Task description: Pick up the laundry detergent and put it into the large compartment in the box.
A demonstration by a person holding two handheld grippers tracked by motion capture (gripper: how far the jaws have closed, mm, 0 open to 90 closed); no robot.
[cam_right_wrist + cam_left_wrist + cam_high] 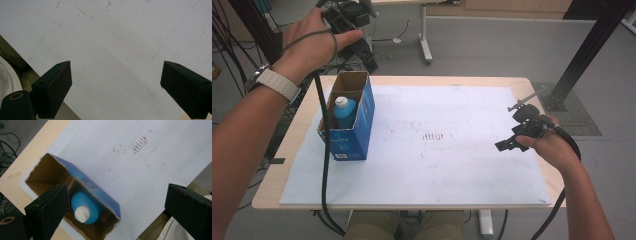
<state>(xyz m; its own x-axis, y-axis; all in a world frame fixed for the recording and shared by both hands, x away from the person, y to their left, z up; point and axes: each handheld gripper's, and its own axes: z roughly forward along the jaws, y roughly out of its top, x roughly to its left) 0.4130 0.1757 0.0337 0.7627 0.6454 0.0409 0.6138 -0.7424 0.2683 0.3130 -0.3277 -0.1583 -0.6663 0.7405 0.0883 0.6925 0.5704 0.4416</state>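
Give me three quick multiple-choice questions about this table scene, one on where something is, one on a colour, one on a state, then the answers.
1. Where is the bottle?
A. inside the box
B. lying on the white sheet
C. held in a gripper

2. What colour is the bottle's cap?
A. red
B. white
C. black

3. How do the left gripper jaws stand?
A. shut on the bottle
B. shut on nothing
C. wide open

Answers: 1 A, it stands upright between the cardboard walls. 2 B, a white cap tops the blue body. 3 C, a broad gap separates them above the box.

Blue bottle (pixel 343 113) with white cap, upright in open blue carton (pixel 362 122), apparently untouched
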